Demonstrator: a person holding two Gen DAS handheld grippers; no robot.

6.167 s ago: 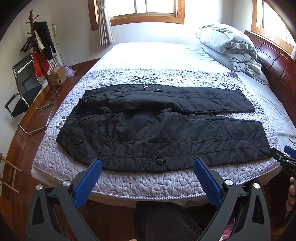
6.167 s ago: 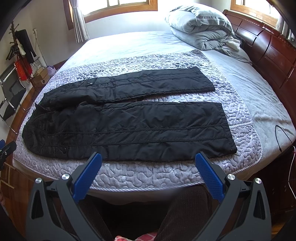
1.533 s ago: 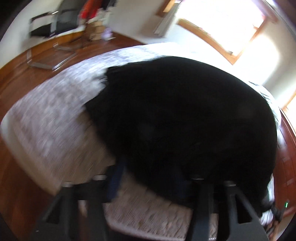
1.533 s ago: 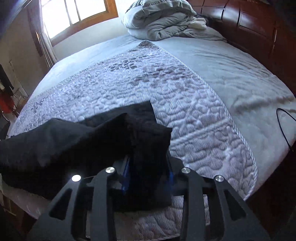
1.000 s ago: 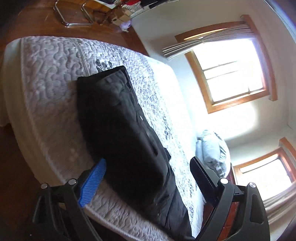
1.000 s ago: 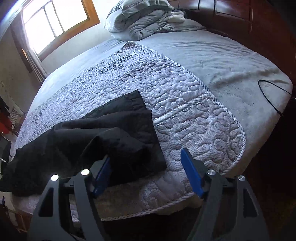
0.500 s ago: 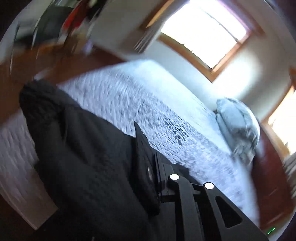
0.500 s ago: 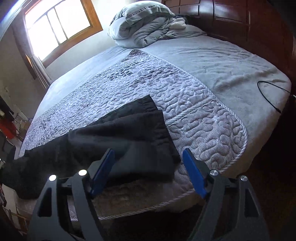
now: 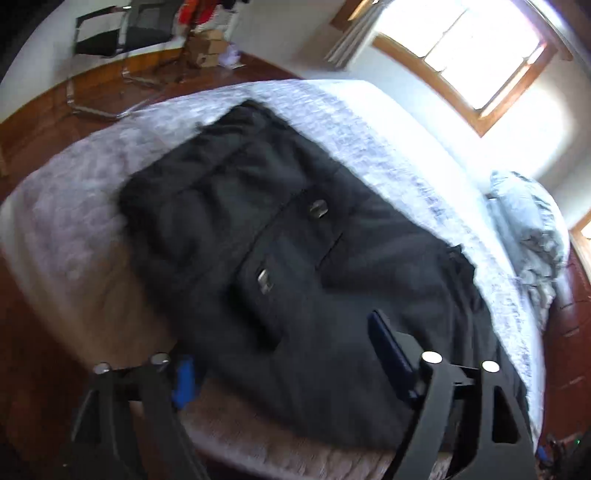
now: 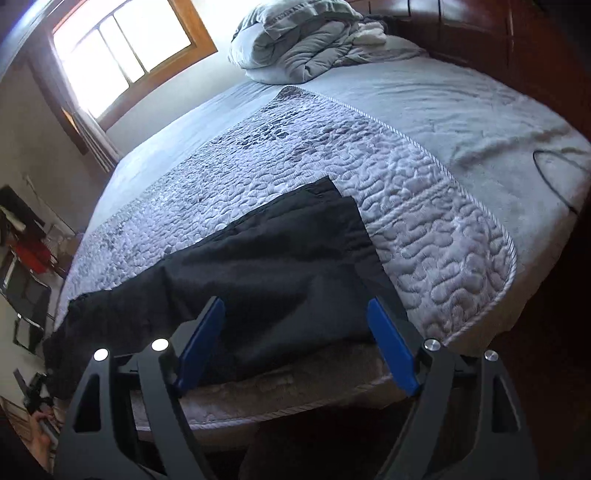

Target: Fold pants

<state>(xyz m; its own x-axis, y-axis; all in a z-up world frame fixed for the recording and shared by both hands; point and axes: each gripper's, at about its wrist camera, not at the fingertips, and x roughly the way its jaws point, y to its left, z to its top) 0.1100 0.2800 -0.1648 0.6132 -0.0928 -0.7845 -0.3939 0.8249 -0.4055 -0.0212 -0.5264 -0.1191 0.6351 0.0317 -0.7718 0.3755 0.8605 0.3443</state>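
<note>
Left tool [image 9: 284,362] stands open over the near edge of the bed [image 9: 62,229], its blue pads wide apart with nothing pinched between them; the left pad sits at about 7 o'clock in its view and the right pad at 5 o'clock. Between and beyond them lie the black pants [image 9: 303,251], folded lengthwise so one leg rests on the other, the waist end toward 11 o'clock and two metal snaps showing near the middle of the cloth. The pants rest on a grey quilted cover [image 9: 74,177] that runs across the bed. At 11 o'clock a metal-framed chair [image 9: 118,33] stands on the wooden floor, with cardboard boxes [image 9: 207,46] just beside it, and a bright window [image 9: 476,55] fills 1 o'clock. This view is blurred, so fine detail is hard to read. Right tool [image 10: 295,343] is open as well, its blue pads spread to either side of the leg end of the pants [image 10: 280,269] without touching it that I can tell. The hem lies flat near the quilt's corded edge at 3 o'clock. A heaped grey duvet [image 10: 306,44] sits at 12 o'clock against the dark wooden headboard [image 10: 517,44], and a thin black cable [image 10: 550,166] curls on the sheet at 3 o'clock.
</note>
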